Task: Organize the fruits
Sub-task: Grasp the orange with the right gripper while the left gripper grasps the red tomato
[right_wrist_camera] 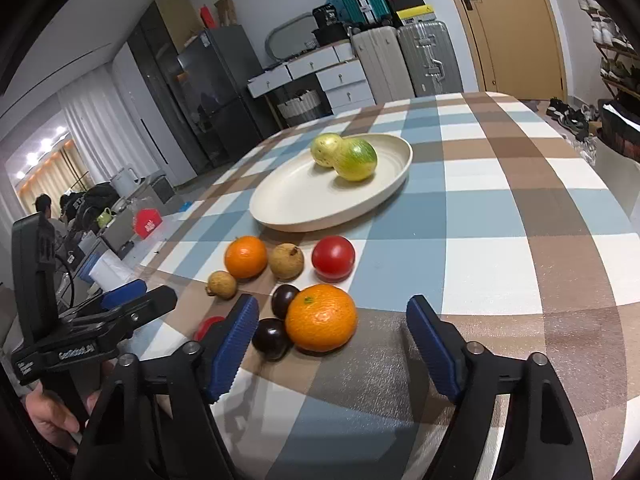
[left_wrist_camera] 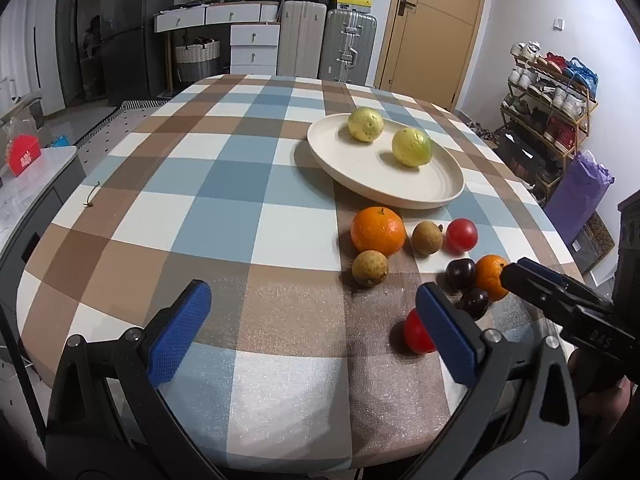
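A cream plate [left_wrist_camera: 436,194] [right_wrist_camera: 280,204] on the checked table holds two yellow-green fruits [left_wrist_camera: 412,147] [right_wrist_camera: 355,160]. In front of it lie loose fruits: a large orange [left_wrist_camera: 377,230] [right_wrist_camera: 245,257], a nearer orange [right_wrist_camera: 321,317] [left_wrist_camera: 491,276], two brown fruits [left_wrist_camera: 370,268] [right_wrist_camera: 285,261], red tomatoes [left_wrist_camera: 461,235] [right_wrist_camera: 333,258], and dark plums [right_wrist_camera: 272,338] [left_wrist_camera: 461,273]. My left gripper [left_wrist_camera: 316,330] is open and empty, left of the fruit cluster. My right gripper [right_wrist_camera: 332,344] is open, with the nearer orange just ahead between its fingers, untouched.
The table [left_wrist_camera: 224,184] has a checked cloth and rounded edges. Suitcases [left_wrist_camera: 348,46], drawers and a wooden door [left_wrist_camera: 436,24] stand behind it. A shoe rack [left_wrist_camera: 548,96] stands at the right. A red tomato [left_wrist_camera: 416,334] lies by my left gripper's right finger.
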`<state>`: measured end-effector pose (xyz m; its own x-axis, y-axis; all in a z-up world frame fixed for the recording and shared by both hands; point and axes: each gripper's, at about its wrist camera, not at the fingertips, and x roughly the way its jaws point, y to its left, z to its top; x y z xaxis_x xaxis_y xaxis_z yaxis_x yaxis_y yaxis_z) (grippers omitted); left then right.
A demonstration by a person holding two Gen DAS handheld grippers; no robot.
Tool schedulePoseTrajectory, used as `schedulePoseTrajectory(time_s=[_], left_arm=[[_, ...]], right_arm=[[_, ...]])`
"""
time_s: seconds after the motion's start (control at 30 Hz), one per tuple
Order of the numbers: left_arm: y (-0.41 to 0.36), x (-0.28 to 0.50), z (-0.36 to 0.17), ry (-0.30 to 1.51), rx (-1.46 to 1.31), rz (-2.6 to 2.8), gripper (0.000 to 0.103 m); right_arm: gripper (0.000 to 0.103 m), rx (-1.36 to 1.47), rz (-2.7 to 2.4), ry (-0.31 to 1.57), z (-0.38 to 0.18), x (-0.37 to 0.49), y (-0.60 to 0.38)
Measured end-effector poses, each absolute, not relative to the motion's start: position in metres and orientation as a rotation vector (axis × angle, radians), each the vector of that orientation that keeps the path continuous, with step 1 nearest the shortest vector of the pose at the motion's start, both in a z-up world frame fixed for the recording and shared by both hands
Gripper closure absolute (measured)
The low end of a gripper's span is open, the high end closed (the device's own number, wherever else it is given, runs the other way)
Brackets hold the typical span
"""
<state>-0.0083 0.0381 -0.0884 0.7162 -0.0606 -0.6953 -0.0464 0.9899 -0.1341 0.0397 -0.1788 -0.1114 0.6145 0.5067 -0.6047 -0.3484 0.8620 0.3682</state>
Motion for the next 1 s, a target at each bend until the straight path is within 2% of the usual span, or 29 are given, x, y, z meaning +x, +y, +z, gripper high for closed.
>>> schedulePoseTrajectory(time_s=[0.2, 0.3, 1.0], left_arm=[[0.037, -0.004, -0.096, 0.800, -0.165, -0.043, 0.001], [0.036, -0.002, -0.100, 0.810, -0.177, -0.061, 0.001], [0.018, -0.002, -0.106, 0.843, -0.179, -0.134, 0.001]], right_arm=[[0.048, 0.227, 0.531, 0.796, -0.118, 0.044, -0.175], [0.061, 0.249, 0.569, 0.801, -0.121, 0.045, -0.174], [0.063, 0.356, 0.610, 0.754, -0.118, 0.042, -0.195]])
